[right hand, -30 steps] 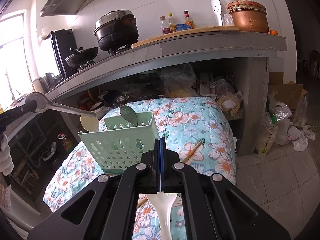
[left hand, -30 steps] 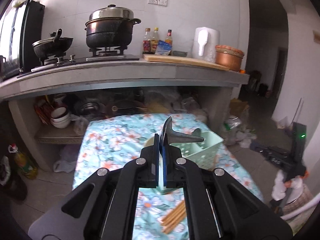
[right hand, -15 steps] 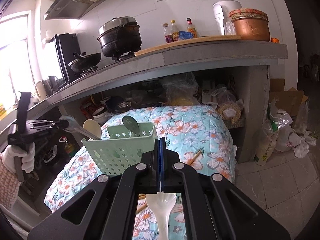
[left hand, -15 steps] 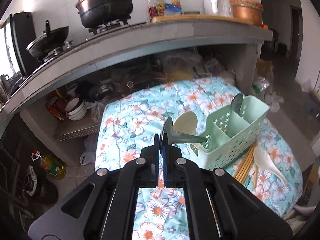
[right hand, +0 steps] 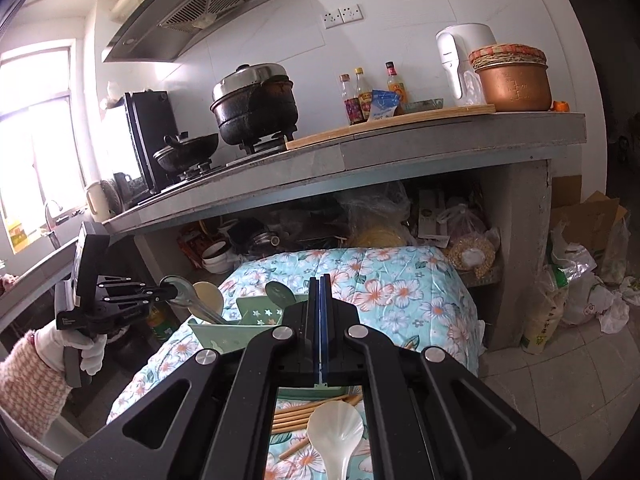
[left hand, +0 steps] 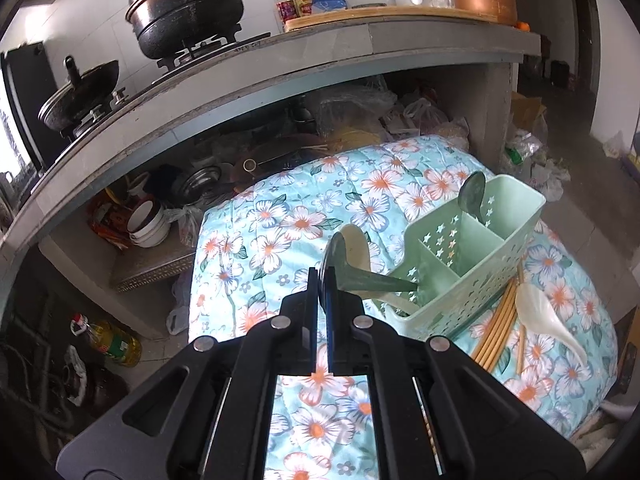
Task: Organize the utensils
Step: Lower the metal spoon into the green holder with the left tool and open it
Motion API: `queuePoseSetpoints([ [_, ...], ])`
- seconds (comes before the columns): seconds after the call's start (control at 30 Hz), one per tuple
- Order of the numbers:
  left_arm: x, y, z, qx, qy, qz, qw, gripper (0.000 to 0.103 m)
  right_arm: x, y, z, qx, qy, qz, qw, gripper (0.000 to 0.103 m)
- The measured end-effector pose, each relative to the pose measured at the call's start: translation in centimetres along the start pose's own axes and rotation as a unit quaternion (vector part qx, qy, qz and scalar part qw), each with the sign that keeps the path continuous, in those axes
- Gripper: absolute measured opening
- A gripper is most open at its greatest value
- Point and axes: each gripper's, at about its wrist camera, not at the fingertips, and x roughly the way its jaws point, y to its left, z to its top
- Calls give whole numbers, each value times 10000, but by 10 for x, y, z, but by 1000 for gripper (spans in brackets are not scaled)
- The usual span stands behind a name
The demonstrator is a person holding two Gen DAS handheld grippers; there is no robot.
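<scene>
My left gripper is shut on the bowl end of a metal spoon, whose handle reaches right into the near end of the mint-green caddy. A cream spoon stands in that near compartment and another metal spoon in the far one. In the right wrist view the left gripper holds the metal spoon slanting down into the caddy. My right gripper is shut and holds nothing. Below it lie a white spoon and wooden chopsticks.
The caddy sits on a floral cloth over a low table. Chopsticks and the white spoon lie beside the caddy's right side. A concrete counter with pots stands behind. A gloved hand grips the left tool.
My left gripper has swung down toward the caddy, bringing the metal spoon's handle to its near compartment. My right gripper has risen a little, still shut, so the caddy sits lower in its view.
</scene>
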Motion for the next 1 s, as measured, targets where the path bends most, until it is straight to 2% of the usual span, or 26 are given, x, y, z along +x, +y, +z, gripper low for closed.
queuePoseSetpoints([
  [0.1,0,-2,7,280,96,21,9996,3,14,-9,-6,252,488,222,9982,3],
  [0.17,1,-4,10,447,150,16,9989,3,37,-23,-20,583,1179,540,9898,5],
  [0.2,2,-6,12,509,164,-2,9986,3,46,-28,-27,718,1380,598,9860,13],
  [0.23,3,-6,13,537,168,-11,9984,3,62,-39,-40,932,1787,783,9763,29],
  [0.27,3,-7,13,552,166,-36,9983,3,76,-49,-50,1115,2057,911,9680,33],
  [0.37,5,-6,14,507,175,-113,9985,3,108,-77,-83,1604,2635,935,9466,34],
  [0.43,8,-5,13,451,224,-190,9986,3,124,-90,-99,1787,2890,869,9365,34],
  [0.5,12,-4,12,410,279,-229,9985,3,136,-97,-110,1875,3088,825,9288,34],
  [0.63,18,1,13,255,347,-320,9986,3,155,-101,-124,2052,3449,1095,9093,34],
  [0.8,23,6,13,-59,363,-584,9976,3,163,-102,-130,2170,3545,1249,9009,34],
  [0.87,23,8,11,-168,319,-714,9968,3,162,-104,-130,2132,3550,1235,9018,27],
  [0.9,24,9,10,-237,302,-778,9962,6,162,-102,-131,2073,3588,1229,9018,19],
  [0.93,24,10,10,-290,299,-826,9957,10,163,-100,-132,2017,3622,1214,9019,14],
  [1.0,24,13,9,-445,250,-921,9944,14,161,-96,-132,1956,3615,1207,9036,11],
])
